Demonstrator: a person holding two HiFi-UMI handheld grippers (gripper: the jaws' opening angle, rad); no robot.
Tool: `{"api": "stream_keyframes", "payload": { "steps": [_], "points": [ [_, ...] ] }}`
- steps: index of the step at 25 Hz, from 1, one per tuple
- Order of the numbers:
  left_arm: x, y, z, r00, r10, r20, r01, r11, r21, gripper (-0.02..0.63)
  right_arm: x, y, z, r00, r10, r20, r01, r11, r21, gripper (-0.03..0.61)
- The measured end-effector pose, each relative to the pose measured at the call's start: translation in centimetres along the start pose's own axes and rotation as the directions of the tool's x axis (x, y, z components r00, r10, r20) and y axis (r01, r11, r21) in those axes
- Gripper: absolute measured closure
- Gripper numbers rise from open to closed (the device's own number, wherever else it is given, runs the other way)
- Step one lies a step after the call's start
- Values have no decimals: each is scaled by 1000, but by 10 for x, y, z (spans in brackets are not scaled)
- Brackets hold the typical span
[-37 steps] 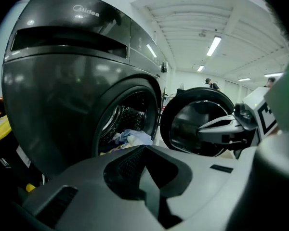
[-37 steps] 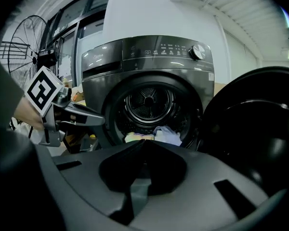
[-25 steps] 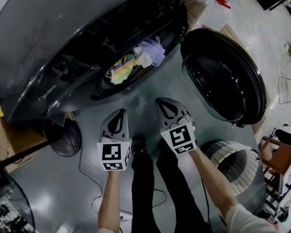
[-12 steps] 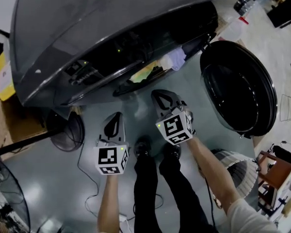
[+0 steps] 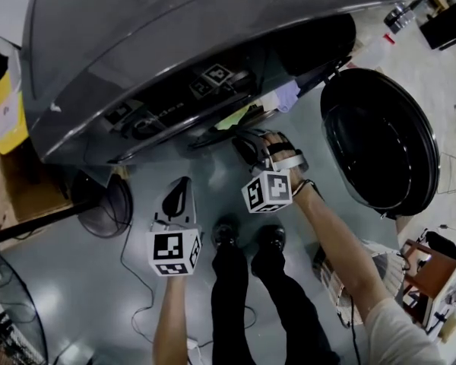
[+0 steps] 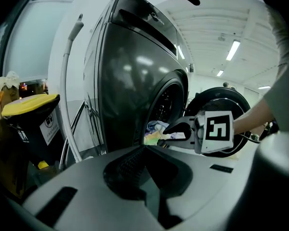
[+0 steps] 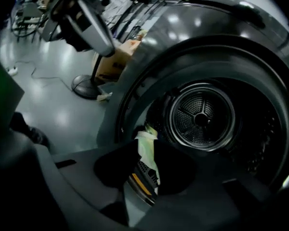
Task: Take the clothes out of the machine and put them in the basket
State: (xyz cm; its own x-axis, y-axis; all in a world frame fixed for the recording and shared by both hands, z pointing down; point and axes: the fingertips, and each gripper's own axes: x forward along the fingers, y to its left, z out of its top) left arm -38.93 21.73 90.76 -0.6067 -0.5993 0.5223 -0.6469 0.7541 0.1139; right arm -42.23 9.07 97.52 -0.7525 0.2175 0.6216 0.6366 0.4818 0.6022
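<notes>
Right gripper (image 5: 245, 141) at the washing machine's (image 5: 175, 44) mouth, jaws narrowly apart.
Its jaws had just been opening, with a pale green cloth (image 7: 145, 148) showing in the slim gap between them. More clothes (image 5: 281, 97) lay in the opening, upper centre. Left gripper (image 5: 178, 186) hung lower left of centre, jaws together and empty. The basket (image 5: 380, 261) sat at lower right, below the open door (image 5: 376, 143).

Clothes (image 5: 285, 97) mostly hidden beneath the overhang of the machine (image 5: 175, 44); basket (image 5: 381, 258), perhaps, half behind the right forearm (image 5: 342, 249).
</notes>
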Motion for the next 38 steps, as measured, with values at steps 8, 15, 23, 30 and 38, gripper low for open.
{"api": "stream_keyframes", "payload": {
  "steps": [8,15,23,30,38],
  "points": [
    [10,3,-10,1000,2,21,-2,1000,2,595,49,5,-22,996,0,-84,-20,971,-237,301],
    [24,9,-14,999,-9,41,7,999,43,596,86,-1,-43,991,3,-134,-40,960,-276,281],
    [34,6,-10,998,-28,56,23,996,82,595,108,-4,-46,990,-11,-140,-36,943,-332,385],
    [30,0,-11,998,-37,43,34,997,74,596,97,4,-40,992,1,-128,-38,957,-289,525],
    [7,-31,4,997,-70,19,68,995,67,595,43,-6,-6,998,-7,-67,-7,977,-214,528]
  ]
}}
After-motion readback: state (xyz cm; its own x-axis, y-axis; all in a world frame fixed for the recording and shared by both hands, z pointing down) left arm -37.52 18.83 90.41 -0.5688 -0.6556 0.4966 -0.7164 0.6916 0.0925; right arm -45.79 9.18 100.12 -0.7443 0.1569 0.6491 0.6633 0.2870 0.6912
